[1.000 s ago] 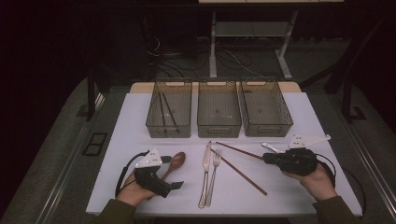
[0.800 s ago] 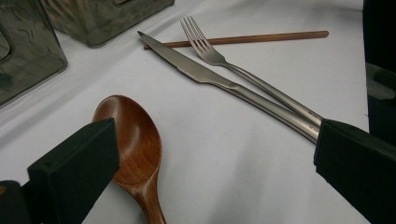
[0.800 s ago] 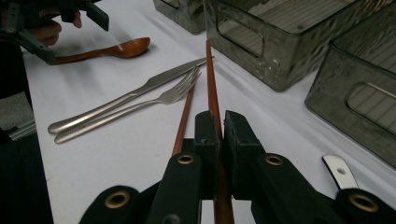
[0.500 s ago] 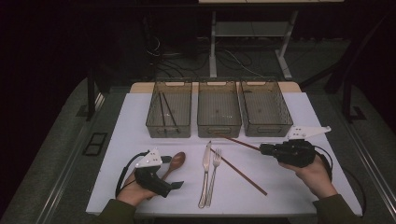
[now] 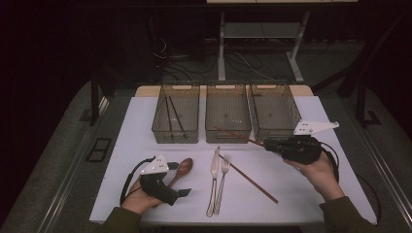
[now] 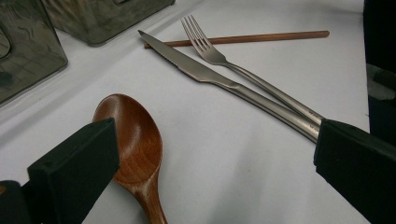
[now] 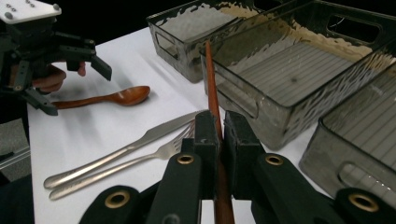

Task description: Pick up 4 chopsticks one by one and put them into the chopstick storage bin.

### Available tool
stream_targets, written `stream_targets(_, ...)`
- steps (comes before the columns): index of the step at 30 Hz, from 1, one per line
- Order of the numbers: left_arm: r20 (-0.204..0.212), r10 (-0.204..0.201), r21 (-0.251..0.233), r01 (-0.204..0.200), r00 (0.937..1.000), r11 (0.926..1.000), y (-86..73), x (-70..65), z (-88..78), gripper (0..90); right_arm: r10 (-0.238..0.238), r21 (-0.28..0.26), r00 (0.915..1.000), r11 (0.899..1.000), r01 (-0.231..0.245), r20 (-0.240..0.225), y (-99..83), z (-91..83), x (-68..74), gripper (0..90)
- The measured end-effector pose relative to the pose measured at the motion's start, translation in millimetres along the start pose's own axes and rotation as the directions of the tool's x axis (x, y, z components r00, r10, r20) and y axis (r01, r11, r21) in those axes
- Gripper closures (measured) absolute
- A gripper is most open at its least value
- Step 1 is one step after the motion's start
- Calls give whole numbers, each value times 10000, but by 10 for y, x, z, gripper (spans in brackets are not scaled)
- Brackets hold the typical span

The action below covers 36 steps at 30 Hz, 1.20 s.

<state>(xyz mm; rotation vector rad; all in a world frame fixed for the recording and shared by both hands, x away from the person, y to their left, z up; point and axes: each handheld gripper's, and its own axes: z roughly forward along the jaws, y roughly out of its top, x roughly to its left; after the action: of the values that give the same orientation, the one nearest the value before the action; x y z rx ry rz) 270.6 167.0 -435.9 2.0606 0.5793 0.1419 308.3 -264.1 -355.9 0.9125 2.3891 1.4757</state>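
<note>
Right gripper [image 5: 266,144] jaws clamped on a chopstick [image 5: 238,135] held above bare desk [image 5: 311,194] just before the middle bin's [image 5: 227,137] near rim; left gripper [image 5: 183,193] jaws wide open beside the wooden spoon [image 5: 181,170].

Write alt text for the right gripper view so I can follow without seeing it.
The right gripper is shut on a brown chopstick that points toward the clear plastic bins. On the white table to its left lie a knife, a fork and a wooden spoon, with the left gripper open over the spoon's handle.
</note>
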Motion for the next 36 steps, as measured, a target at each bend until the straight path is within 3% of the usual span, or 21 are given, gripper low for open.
stream_targets(18,-88,-139,-105,138,9999,9998,-6,29,-6,0,94,-126,9998,9999,-91,197,308,371,-17,843)
stream_targets(36,-17,-180,-102,180,9998,9998,1,10,-1,0,36,261,9970,9996,-56,770,850,1082,-17,843)
